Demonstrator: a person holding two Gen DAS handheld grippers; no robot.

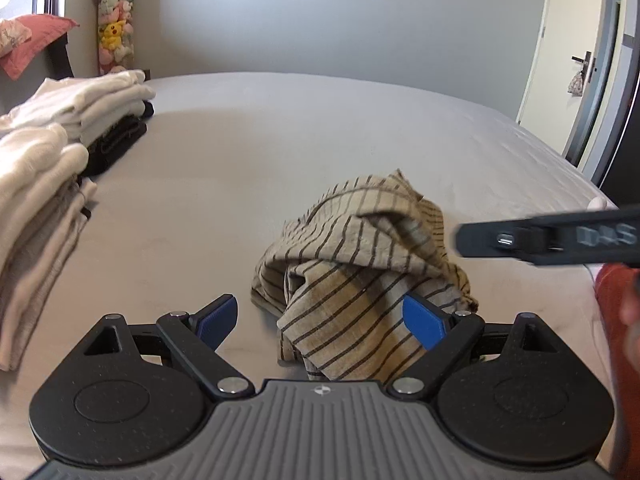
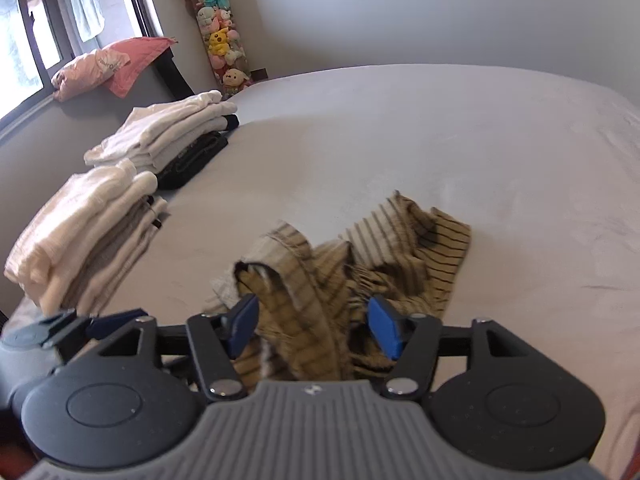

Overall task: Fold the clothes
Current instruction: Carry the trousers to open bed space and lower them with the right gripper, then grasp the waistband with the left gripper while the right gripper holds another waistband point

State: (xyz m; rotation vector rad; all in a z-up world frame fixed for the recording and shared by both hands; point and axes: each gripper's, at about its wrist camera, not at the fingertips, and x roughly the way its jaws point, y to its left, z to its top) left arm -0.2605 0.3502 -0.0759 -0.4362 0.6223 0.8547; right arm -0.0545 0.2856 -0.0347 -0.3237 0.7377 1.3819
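**Striped garment bunched near the bed's front edge, between both grippers**

The tan striped garment (image 1: pixel 360 256) lies crumpled in a heap on the grey bed (image 1: pixel 320 120), toward the front edge and a little right of its middle — thin dark stripes on a woven, linen-like cloth, folded over itself in loose ridges. One flap hangs down between the blue pads of the left gripper (image 1: pixel 326 320), whose jaws stand wide apart; the cloth touches the right-hand pad but is not pinched. In the right wrist view the same garment (image 2: pixel 400 248) is smeared by motion, and a raised fold of it sits between the fingers of the right gripper (image 2: pixel 314 324), also spread open, with no grip that can be made out.

The black body of the right gripper (image 1: pixel 560 238) crosses the right side of the left wrist view, just beside the heap.

Along the bed's left edge stand two stacks of folded clothes — a near stack (image 2: pixel 84 240) of cream and beige knits, and a far stack (image 2: pixel 176 136) of cream pieces on dark ones. Beyond the bed's far left corner rises a clear column of plush toys (image 2: pixel 218 36); pink bedding (image 2: pixel 104 66) lies on the sill. A white door (image 1: pixel 560 60) stands at the right.
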